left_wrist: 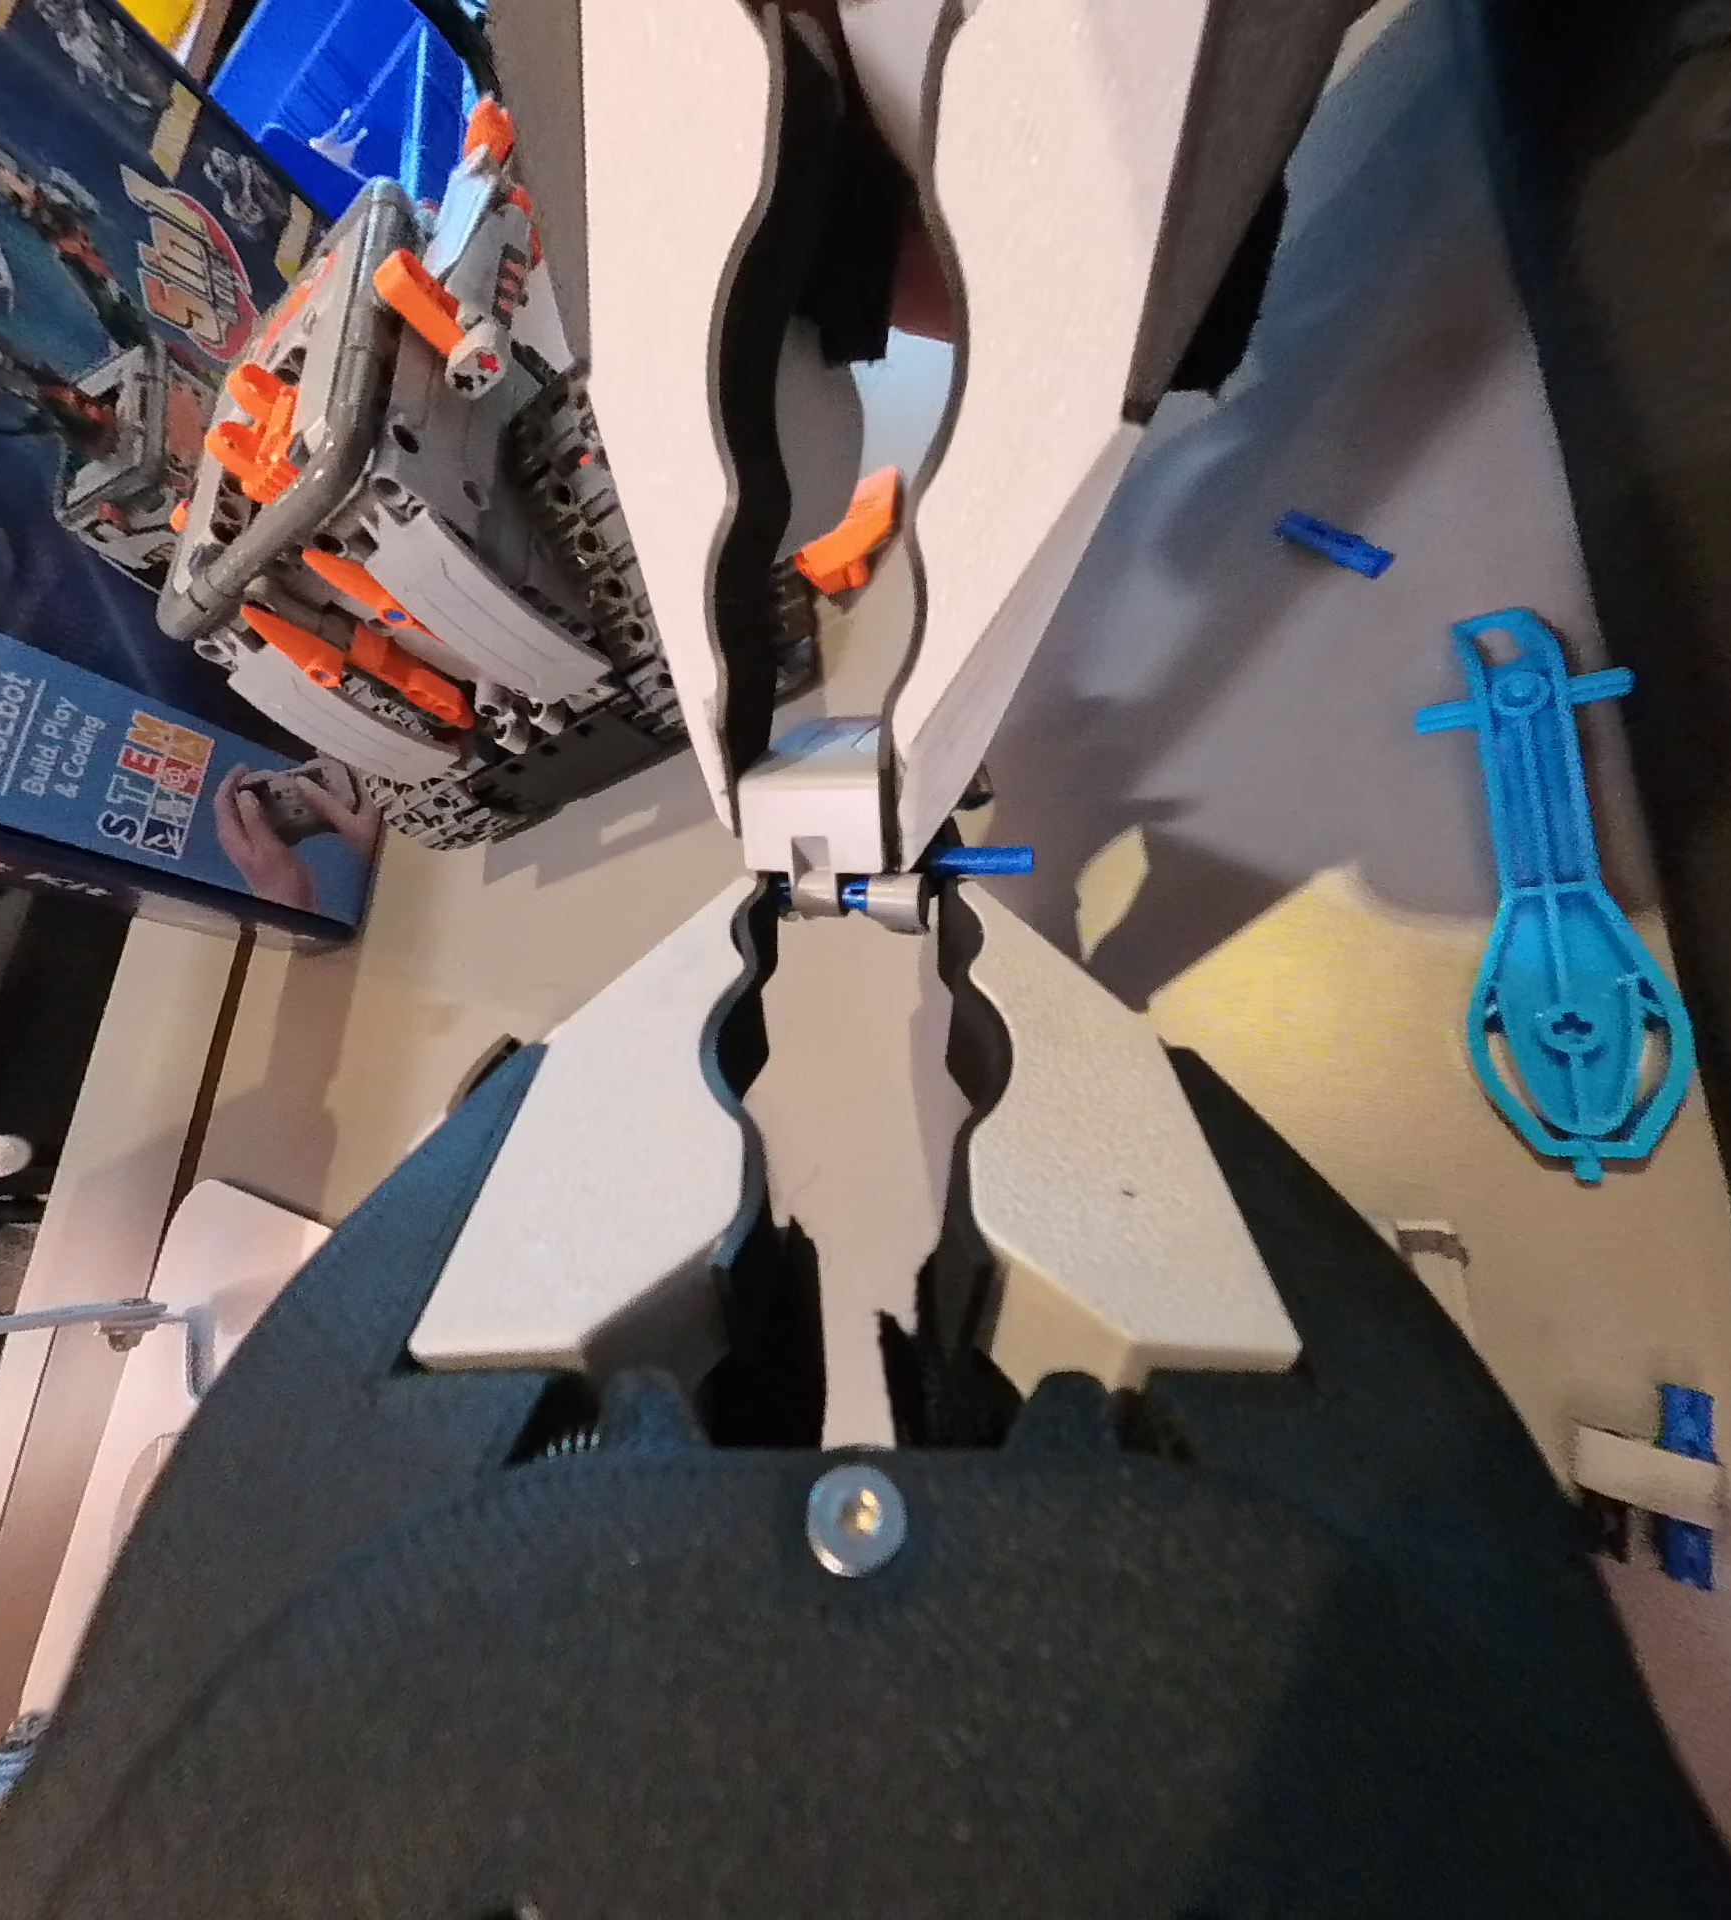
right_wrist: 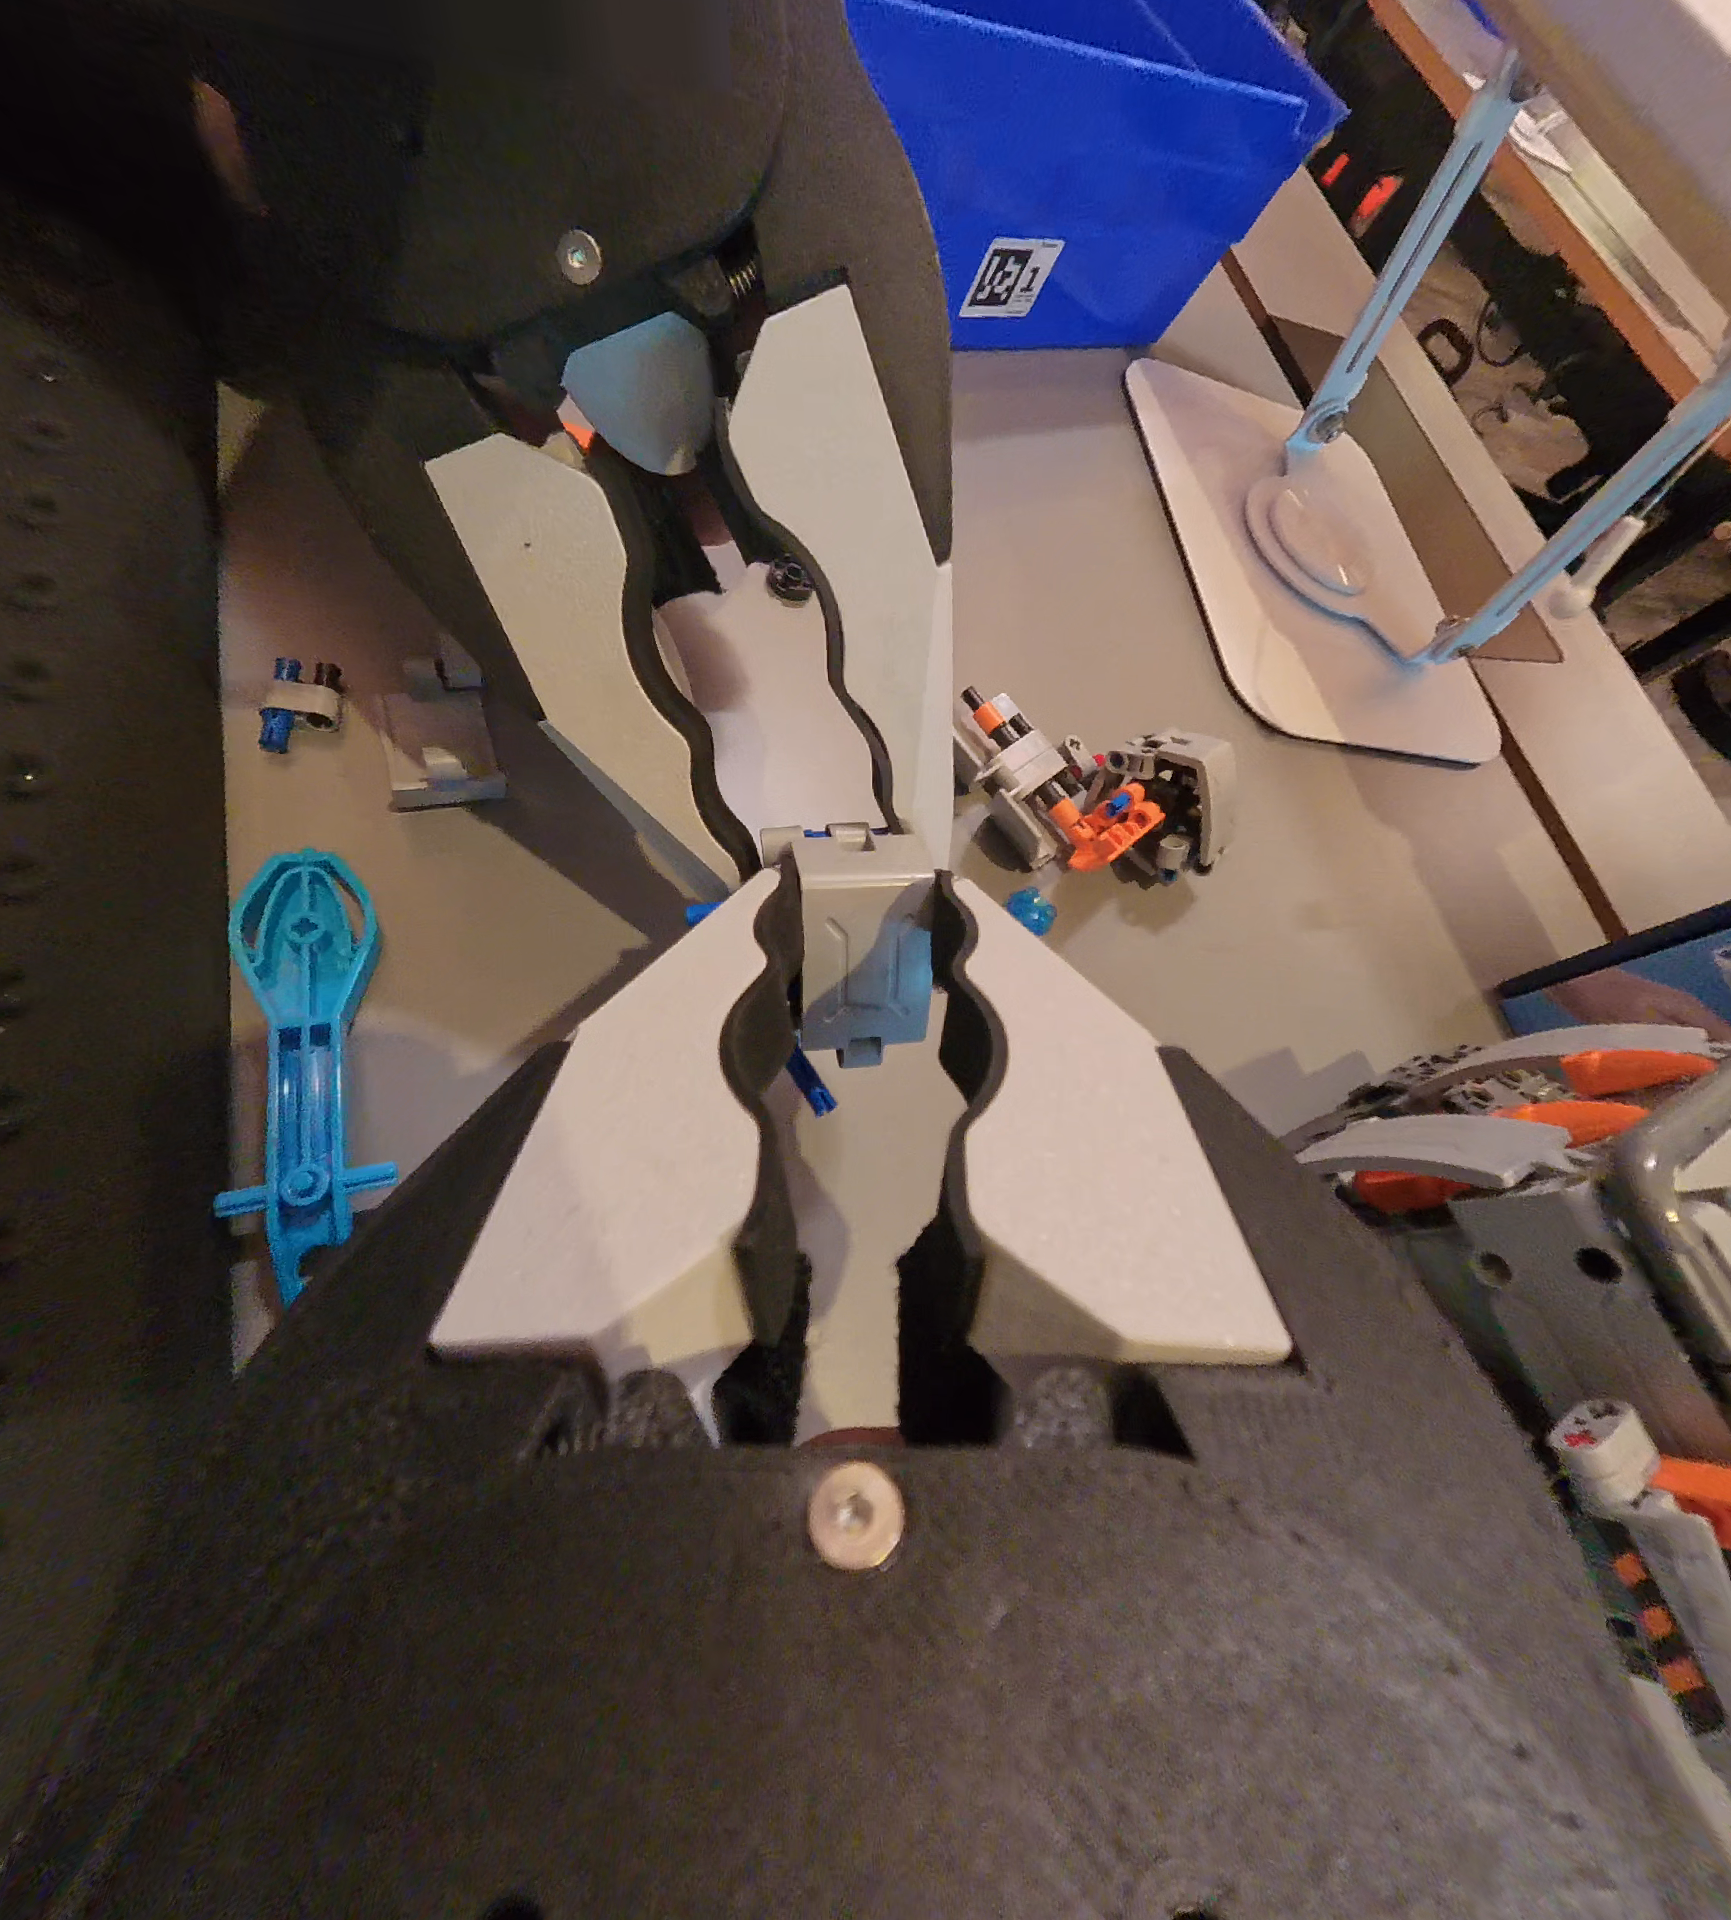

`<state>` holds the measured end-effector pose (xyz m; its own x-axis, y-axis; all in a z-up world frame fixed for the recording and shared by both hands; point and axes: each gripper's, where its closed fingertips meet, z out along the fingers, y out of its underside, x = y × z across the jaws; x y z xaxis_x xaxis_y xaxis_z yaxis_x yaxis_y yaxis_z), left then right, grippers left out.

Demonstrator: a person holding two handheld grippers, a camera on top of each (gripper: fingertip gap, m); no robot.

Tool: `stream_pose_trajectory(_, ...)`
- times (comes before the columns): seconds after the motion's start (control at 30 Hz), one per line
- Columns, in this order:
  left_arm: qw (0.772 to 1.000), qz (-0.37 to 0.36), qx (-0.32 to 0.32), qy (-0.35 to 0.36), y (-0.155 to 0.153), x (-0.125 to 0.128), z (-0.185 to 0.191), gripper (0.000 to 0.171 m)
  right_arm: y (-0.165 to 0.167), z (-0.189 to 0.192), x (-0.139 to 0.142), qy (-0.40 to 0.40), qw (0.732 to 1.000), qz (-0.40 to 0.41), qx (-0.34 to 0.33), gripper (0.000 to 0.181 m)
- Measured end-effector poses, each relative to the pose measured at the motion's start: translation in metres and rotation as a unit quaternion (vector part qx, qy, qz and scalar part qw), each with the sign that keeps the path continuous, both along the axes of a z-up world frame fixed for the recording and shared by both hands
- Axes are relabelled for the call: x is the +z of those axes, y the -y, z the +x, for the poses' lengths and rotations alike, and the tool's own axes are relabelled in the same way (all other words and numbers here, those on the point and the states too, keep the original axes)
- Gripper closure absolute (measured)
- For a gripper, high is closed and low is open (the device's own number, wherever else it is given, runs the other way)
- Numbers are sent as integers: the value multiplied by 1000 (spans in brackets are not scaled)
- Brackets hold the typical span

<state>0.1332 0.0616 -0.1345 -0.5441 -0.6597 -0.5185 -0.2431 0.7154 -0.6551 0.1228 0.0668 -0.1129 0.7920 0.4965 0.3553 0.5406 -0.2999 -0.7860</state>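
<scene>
Over a grey table point(right_wrist: 1256, 935) strewn with bricks, the right gripper point(right_wrist: 866, 914) clamps a grey block point(right_wrist: 866, 966). The left gripper point(left_wrist: 850, 899) meets it tip to tip, pinching the block's grey-and-blue connector point(left_wrist: 856, 896), mostly hidden behind fingers point(left_wrist: 632, 1091). A blue tool point(right_wrist: 305, 1039) lies apart; its end is cut off.

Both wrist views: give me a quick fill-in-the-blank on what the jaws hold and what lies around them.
1. The right gripper is shut on a ____ block.
2. The left gripper pinches a small grey connector with ____ pins.
3. The openwork paddle-shaped piece lying flat on the table is coloured ____.
4. The bin behind the grippers is ____.

Missing words: grey; blue; turquoise; blue
</scene>
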Motion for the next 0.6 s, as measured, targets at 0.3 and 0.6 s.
stream_pose_trajectory(0.3, 998, -31, 24, 48, -13, 26, 5, 128, -12, 35, 34, -181, 981, 34, -67, 159)
stream_pose_trajectory(0.6, 958, -280, 0, 54, -11, 70, 0, 149, -12, 26, 50, 55, 985, 139, -83, 159)
